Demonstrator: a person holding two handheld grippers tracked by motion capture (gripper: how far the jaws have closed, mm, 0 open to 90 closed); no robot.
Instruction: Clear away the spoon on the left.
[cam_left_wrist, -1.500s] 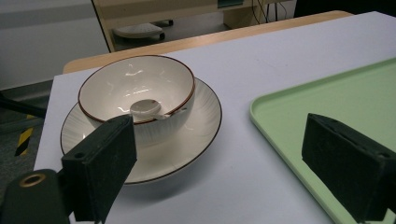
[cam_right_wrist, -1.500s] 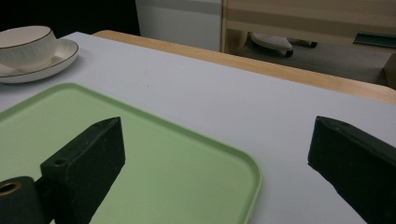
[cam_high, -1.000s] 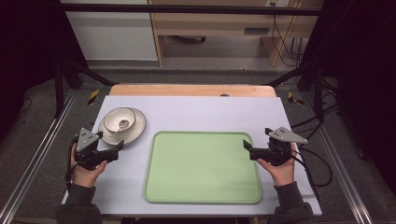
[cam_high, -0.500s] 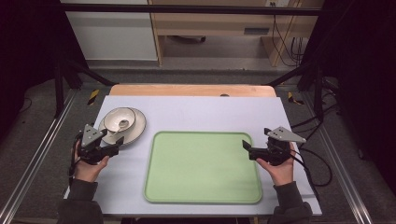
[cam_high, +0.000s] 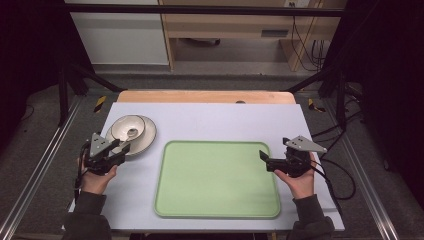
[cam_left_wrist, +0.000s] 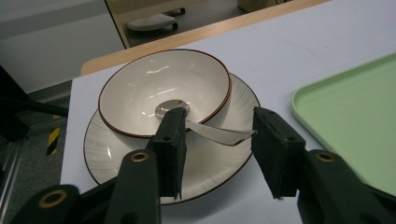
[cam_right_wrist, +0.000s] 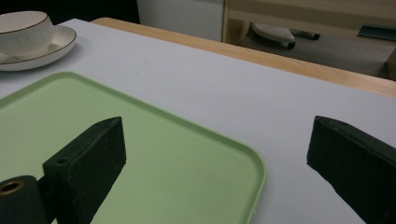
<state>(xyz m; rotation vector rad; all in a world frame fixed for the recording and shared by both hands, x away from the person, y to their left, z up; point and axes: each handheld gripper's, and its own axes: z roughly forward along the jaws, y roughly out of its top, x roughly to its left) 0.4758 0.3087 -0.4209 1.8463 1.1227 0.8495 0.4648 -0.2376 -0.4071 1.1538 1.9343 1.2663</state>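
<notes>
A white bowl (cam_high: 128, 128) (cam_left_wrist: 163, 88) with a brown rim sits on a white plate (cam_high: 146, 135) (cam_left_wrist: 112, 158) at the table's left. A metal spoon (cam_left_wrist: 212, 133) lies in the bowl, its handle sticking out over the rim. My left gripper (cam_high: 116, 150) (cam_left_wrist: 217, 149) is open just in front of the plate, its jaws either side of the spoon handle's end without touching it. A light green tray (cam_high: 217, 177) (cam_right_wrist: 140, 154) lies in the middle. My right gripper (cam_high: 263, 159) (cam_right_wrist: 215, 163) is open over the tray's right edge, holding nothing.
A pale sheet (cam_high: 225, 122) covers the table, with a wooden edge (cam_high: 205, 96) at the far side. Black frame bars and cables (cam_high: 340, 175) run along the right. Floor and furniture lie beyond the table.
My left gripper has moved forward and a little right toward the plate, bringing its jaws up to the spoon handle. The right gripper has barely shifted.
</notes>
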